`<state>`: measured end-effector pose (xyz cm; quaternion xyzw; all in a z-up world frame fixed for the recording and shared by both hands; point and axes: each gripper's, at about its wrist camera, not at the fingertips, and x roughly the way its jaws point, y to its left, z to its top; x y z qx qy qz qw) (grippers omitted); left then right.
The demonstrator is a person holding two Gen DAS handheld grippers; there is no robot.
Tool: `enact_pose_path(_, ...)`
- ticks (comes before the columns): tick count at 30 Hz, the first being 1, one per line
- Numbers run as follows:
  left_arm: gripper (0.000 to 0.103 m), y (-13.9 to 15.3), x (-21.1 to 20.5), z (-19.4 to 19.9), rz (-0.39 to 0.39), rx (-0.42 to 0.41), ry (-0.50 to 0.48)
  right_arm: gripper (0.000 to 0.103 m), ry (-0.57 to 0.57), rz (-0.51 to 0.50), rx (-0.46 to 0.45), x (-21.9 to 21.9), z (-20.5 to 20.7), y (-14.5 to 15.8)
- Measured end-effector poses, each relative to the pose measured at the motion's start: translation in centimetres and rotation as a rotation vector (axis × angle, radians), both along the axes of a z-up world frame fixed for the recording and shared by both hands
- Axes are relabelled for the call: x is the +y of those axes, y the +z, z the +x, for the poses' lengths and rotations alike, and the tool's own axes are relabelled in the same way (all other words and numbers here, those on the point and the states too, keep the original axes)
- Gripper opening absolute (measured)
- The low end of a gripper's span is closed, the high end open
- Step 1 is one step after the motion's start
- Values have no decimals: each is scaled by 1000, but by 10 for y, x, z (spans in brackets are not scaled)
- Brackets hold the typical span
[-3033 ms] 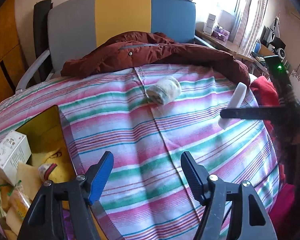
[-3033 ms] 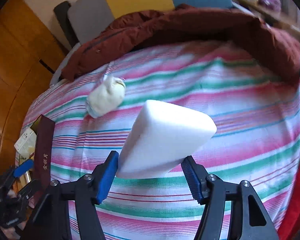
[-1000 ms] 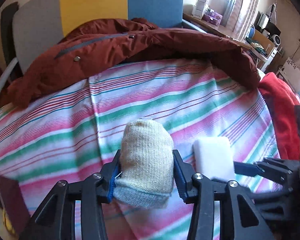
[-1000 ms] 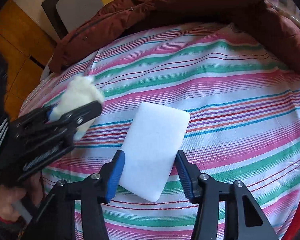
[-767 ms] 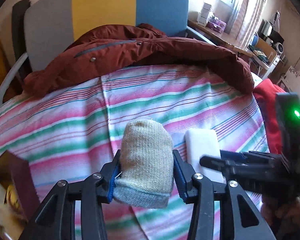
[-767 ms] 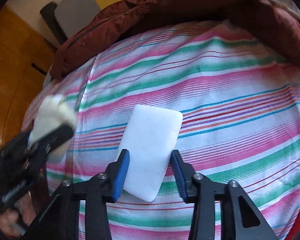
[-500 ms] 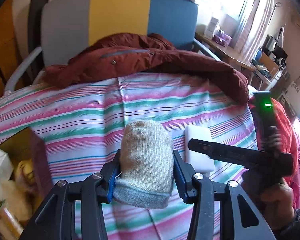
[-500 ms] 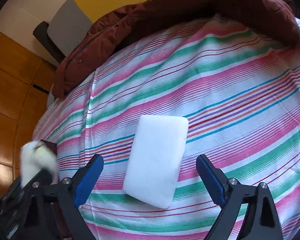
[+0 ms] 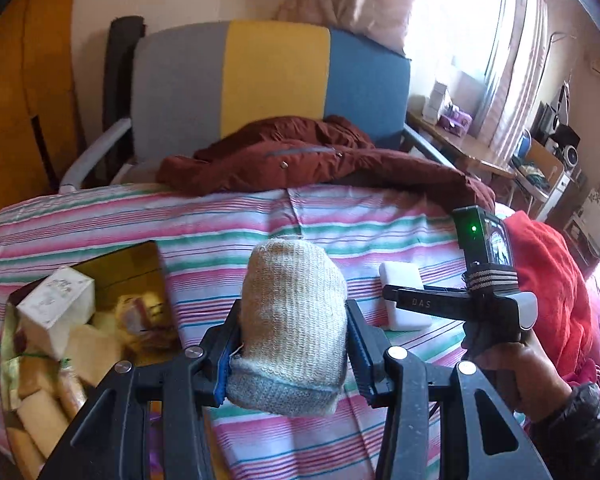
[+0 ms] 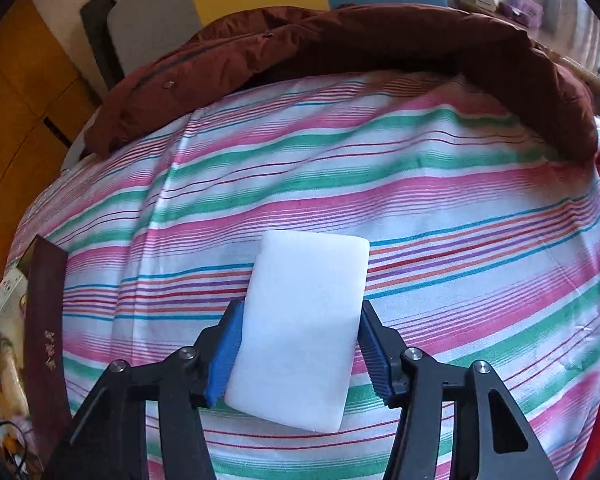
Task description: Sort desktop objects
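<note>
Right now my left gripper (image 9: 292,336) is clenched on the rolled sock (image 9: 294,320), a beige knit bundle with a grey cuff, which fills the lower centre of the left wrist view, raised clear of the striped cloth (image 9: 340,220). At the lower left of that frame sits the open gold-lined box (image 9: 140,256), with a white carton (image 9: 58,300) and several pale packets inside it; the sock is just to the right of the box's near corner in the picture. My right gripper (image 10: 300,348) has just been closing, and its 2 blue pads (image 10: 228,344) now sit against the long edges of the white sponge block (image 10: 304,320), which lies flat on the cloth at the lower centre of the right wrist view. Whether the pads truly squeeze the block I cannot tell; they look to be touching on both sides. From the left camera I see the same block (image 9: 400,276) at centre right, partly behind the right gripper's black bar, with the hand (image 9: 512,360) holding that tool at the lower right. Across the top of both frames a dark red jacket (image 10: 340,44) lies along the cloth's far edge.
</note>
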<state>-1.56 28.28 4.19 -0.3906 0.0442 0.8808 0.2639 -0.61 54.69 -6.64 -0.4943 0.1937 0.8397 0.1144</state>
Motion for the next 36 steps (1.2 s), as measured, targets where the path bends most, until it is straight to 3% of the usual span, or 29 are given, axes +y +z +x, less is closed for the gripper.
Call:
enact_pose_path(23,47,3,-94,24,-66,110,212,57,161,27,105,-57,-8,7)
enact_pose_path(36,47,-10,-134,15,-100,91,296,57,260,24,138,-103,-6,23)
